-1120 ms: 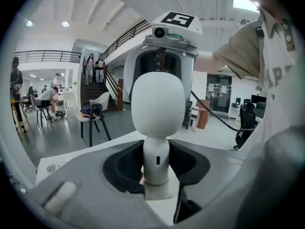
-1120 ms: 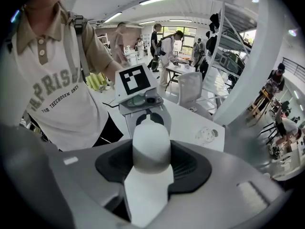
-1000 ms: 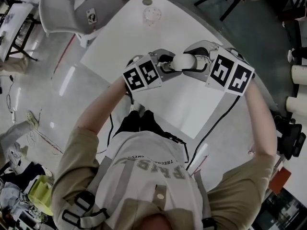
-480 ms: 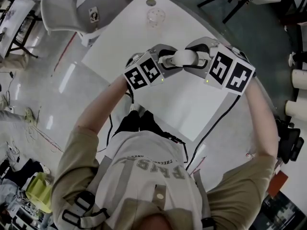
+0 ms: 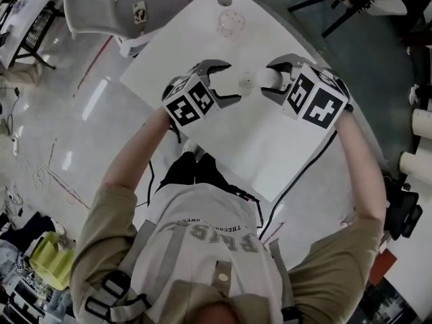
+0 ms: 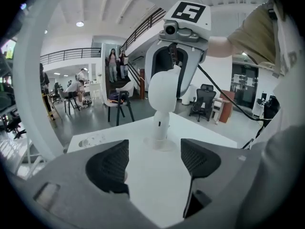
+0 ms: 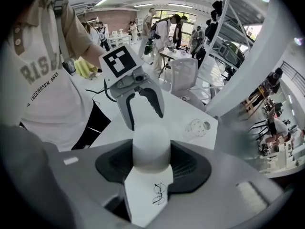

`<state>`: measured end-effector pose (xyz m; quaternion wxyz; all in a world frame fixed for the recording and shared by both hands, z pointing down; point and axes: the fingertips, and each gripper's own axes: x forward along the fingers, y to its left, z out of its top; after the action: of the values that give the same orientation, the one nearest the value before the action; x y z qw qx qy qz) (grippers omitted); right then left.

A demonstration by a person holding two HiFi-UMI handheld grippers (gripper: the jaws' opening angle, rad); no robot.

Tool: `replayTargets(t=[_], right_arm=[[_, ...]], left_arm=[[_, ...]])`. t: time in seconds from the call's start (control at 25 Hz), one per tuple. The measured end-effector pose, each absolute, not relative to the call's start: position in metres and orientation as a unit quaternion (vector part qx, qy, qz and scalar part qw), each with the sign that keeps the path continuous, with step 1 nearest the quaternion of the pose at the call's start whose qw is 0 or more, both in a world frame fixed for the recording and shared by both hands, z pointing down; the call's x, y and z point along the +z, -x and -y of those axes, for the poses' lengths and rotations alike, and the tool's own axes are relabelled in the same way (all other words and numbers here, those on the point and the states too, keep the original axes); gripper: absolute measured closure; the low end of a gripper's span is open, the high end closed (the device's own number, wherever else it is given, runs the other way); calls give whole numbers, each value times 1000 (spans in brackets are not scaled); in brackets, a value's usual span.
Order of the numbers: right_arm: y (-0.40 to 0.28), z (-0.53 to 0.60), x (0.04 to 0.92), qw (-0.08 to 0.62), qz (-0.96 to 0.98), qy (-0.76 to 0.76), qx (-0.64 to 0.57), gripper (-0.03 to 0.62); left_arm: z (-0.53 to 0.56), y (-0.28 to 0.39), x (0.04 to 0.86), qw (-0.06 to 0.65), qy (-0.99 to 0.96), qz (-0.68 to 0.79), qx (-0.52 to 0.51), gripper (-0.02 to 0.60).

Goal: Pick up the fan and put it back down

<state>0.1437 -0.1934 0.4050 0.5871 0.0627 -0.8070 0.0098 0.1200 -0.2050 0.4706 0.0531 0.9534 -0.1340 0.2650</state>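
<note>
fan upright on the table, right gripper on its head, left gripper wide apart

the white fan [image 6: 163, 94] stands upright on the white table [image 5: 256, 140], near its middle, with its round base on the table top. the right gripper [image 5: 268, 79] is at the right side and points steeply down. its two jaws are clenched on the rounded head of the fan, one pad on each side. the left gripper [image 6: 153, 162] is at the left of the fan and faces it from near. its jaws have just been opening and stand wide apart. nothing is between them; the fan is a little beyond their tips and does not touch them. at the far end of the table lies a clear round piece with holes [image 5: 227, 23], well apart from the fan. a grey chair [image 5: 101, 9] stands beyond the far left edge of the table.
</note>
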Motion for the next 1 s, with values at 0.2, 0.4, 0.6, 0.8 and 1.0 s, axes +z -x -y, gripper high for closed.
replayTargets(t=[0.2, 0.4, 0.6, 0.8, 1.0], right_arm=[[-134, 194, 439, 612, 789, -45, 6, 391], [-119, 197, 470, 624, 781, -30, 6, 391], [-104, 200, 491, 630, 776, -23, 10, 391], [-105, 203, 513, 650, 759, -25, -2, 391], [-103, 209, 535, 657, 753, -32, 3, 391]], left_arm=[[200, -86, 498, 82, -940, 175, 280, 230], [193, -62, 523, 103, -931, 192, 292, 230], [190, -44, 539, 133, -925, 208, 290, 230], [189, -35, 549, 148, -919, 216, 295, 230], [189, -28, 559, 158, -917, 217, 296, 230]])
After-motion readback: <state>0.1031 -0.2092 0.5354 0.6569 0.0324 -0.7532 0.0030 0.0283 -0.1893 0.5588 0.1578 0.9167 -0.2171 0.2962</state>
